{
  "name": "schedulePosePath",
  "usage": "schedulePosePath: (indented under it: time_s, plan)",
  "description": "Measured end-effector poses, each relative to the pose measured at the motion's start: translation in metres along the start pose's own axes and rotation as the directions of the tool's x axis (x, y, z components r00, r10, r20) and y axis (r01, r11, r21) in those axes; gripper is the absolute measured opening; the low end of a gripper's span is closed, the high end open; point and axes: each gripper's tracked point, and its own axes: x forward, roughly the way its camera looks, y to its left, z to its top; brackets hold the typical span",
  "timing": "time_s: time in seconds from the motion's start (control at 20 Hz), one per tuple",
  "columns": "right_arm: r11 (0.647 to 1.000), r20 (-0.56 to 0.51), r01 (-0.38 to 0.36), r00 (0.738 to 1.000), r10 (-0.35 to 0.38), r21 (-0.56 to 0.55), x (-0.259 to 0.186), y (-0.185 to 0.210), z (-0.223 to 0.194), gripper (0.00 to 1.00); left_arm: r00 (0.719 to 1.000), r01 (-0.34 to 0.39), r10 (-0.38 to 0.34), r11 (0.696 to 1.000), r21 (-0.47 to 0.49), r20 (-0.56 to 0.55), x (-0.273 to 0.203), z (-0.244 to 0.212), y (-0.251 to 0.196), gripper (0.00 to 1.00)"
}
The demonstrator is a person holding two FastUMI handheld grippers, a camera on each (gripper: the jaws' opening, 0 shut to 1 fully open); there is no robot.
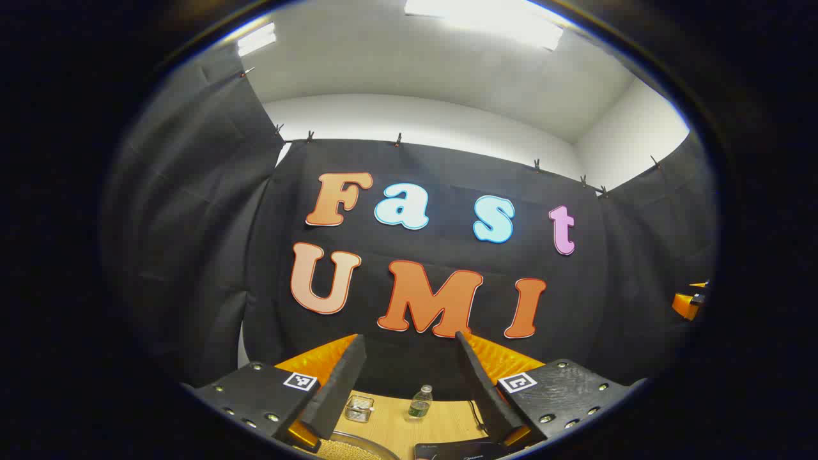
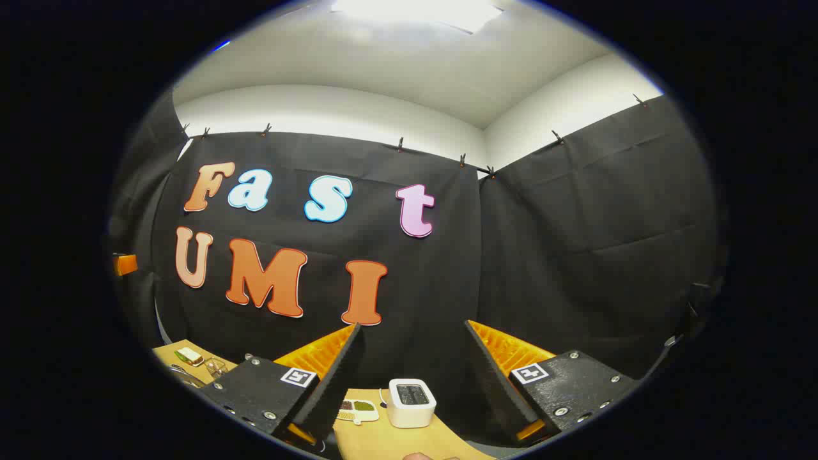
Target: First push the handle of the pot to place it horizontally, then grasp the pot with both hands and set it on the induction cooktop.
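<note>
Two grippers: both raised above the wooden table [image 1: 441,418], both facing the booth's black cloth wall.
Left gripper [image 1: 409,383]: jaws apart, nothing between them.
Right gripper [image 2: 412,377]: jaws apart, nothing between them.
Pot [image 1: 348,449]: a curved rim with pale grainy contents shows at the bottom edge of the left gripper view, below the left finger; handle not visible.
Induction cooktop [image 1: 457,450]: dark slab just right of the pot rim, at the same edge.
Farther back on the table: small wire basket [image 1: 360,409], clear bottle [image 1: 420,402].
Right gripper view: white toaster [image 2: 411,402] on the table between the fingers.

Bright ceiling lights [image 1: 486,16] glare; edges bend strongly.
</note>
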Motion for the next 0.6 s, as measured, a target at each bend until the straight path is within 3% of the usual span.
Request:
schedulePosePath:
  time_s: [0.05, 0.55, 0.6]
  plan:
    - [1.000, -0.001, -0.008, 1.000, 0.008, 0.003, -0.003, 0.006, 0.001, 0.95, 1.000, 0.000, 0.000, 1.000, 0.003, -0.003, -0.004, 0.001, 0.004, 0.87]
    - [1.000, 0.000, -0.017, 1.000, 0.017, -0.004, -0.018, 0.016, 0.015, 0.95, 1.000, -0.008, 0.008, 1.000, 0.013, -0.026, -0.023, 0.004, 0.028, 0.87]
    - [1.000, -0.001, -0.016, 1.000, 0.016, -0.003, -0.020, 0.014, 0.016, 1.00, 1.000, -0.001, 0.001, 1.000, 0.016, -0.028, -0.023, 0.005, 0.027, 0.87]
